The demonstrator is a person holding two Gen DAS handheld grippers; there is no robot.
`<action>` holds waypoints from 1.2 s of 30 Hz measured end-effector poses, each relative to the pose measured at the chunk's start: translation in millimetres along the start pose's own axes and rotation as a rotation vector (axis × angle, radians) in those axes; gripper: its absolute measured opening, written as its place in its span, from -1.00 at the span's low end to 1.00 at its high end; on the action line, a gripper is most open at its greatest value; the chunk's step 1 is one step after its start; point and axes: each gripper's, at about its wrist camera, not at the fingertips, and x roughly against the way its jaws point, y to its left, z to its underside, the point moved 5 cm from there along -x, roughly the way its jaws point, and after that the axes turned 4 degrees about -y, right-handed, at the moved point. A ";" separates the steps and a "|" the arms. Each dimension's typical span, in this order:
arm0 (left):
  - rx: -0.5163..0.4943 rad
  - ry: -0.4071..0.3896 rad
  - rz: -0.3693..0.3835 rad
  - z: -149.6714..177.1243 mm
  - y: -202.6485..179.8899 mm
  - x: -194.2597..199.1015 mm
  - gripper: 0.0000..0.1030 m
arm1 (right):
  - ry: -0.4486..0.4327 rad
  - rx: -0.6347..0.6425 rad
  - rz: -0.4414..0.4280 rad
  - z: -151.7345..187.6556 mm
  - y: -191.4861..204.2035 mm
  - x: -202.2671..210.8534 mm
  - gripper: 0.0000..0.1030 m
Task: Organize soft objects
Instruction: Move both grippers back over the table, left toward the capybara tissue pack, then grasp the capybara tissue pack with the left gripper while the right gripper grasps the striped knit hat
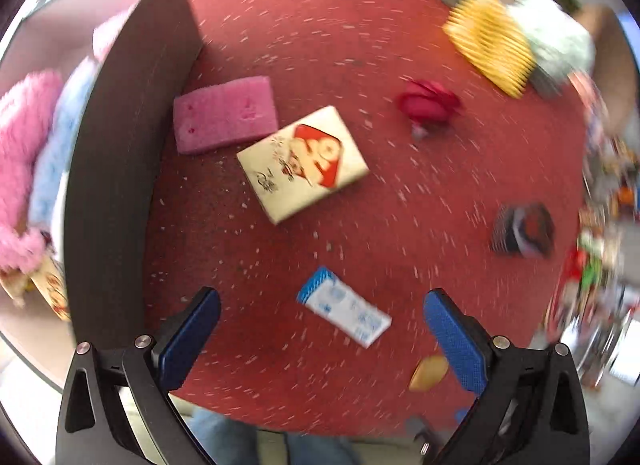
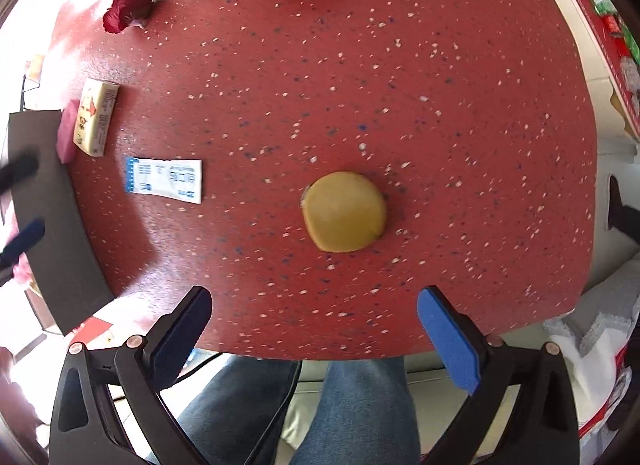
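Both tongs gape wide and empty, the right gripper point(image 2: 314, 329) squared up below the yellow sponge point(image 2: 344, 212) at frame centre, the left gripper point(image 1: 322, 335) framing the blue-white packet point(image 1: 344, 307), each seemingly lined up for a pick

The table point(image 2: 400, 85) has a red, white-speckled surface. Blue jeans point(image 2: 360, 405) show below its near edge. Cluttered shelving point(image 2: 612, 33) stands at right.

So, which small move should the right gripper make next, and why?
Probably lower the right gripper forward over the yellow round sponge. Its jaws are open and empty, and the sponge lies alone on the red table, straight ahead between the fingers, with nothing touching it.
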 end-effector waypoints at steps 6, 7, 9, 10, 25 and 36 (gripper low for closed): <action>0.206 -0.032 -0.043 -19.5 9.6 -25.8 0.98 | -0.089 0.089 0.027 -18.3 6.7 8.9 0.99; 0.224 -0.042 -0.048 -22.7 9.7 -28.4 0.98 | -0.102 0.100 0.030 -24.0 8.1 10.7 0.99; 0.235 -0.066 -0.073 -27.6 9.5 -31.5 0.98 | -0.121 0.117 0.027 -38.4 10.1 13.5 0.99; 0.241 -0.078 -0.083 -29.7 9.8 -32.8 0.98 | -0.129 0.122 0.021 -44.5 11.7 14.2 0.99; 0.379 -0.079 -0.114 -44.7 31.2 -64.0 0.98 | -0.334 0.225 -0.031 -158.5 49.1 42.5 0.99; 0.365 -0.073 -0.167 -38.5 20.4 -75.1 1.00 | -0.283 0.269 0.006 -208.5 76.5 -2.5 0.92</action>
